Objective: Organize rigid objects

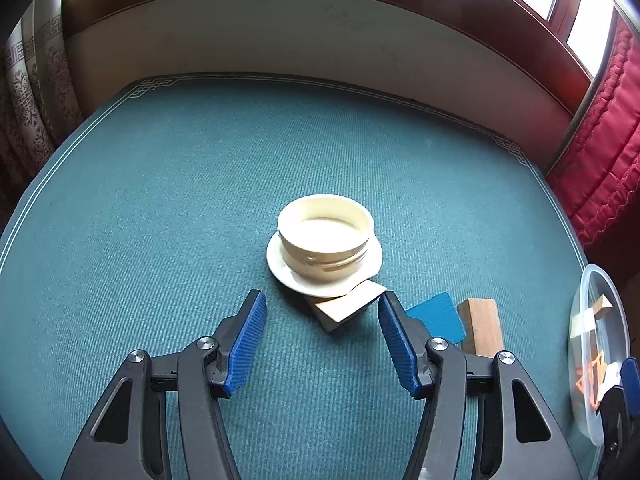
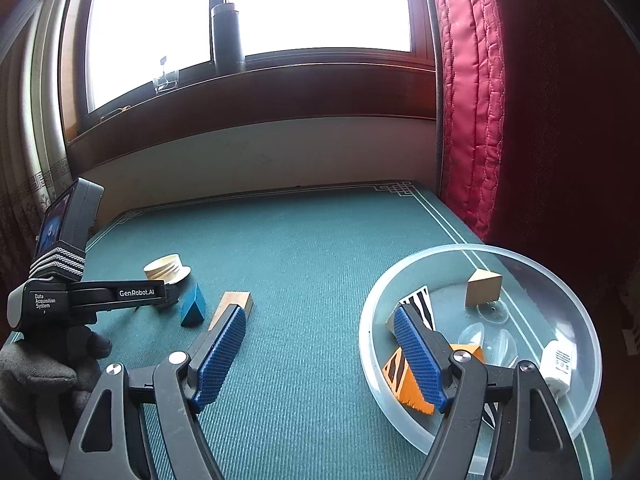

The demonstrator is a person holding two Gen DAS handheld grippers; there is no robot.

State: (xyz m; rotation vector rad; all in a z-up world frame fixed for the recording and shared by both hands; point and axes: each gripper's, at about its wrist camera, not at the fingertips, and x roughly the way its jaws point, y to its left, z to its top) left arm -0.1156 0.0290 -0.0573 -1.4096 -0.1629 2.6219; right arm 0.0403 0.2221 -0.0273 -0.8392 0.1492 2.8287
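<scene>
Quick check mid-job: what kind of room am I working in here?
Probably a room in a home, at a window: a table under a teal cloth, a quilted red curtain, and a wooden sill holding a dark flask and a glass.

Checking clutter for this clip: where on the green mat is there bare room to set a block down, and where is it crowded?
Free: the wide stretch of green mat between the cream ring piece and the clear bowl, and all behind them up to the wall. Crowded: the cluster of ring piece, blue block and long wooden block, and inside the bowl.
</scene>
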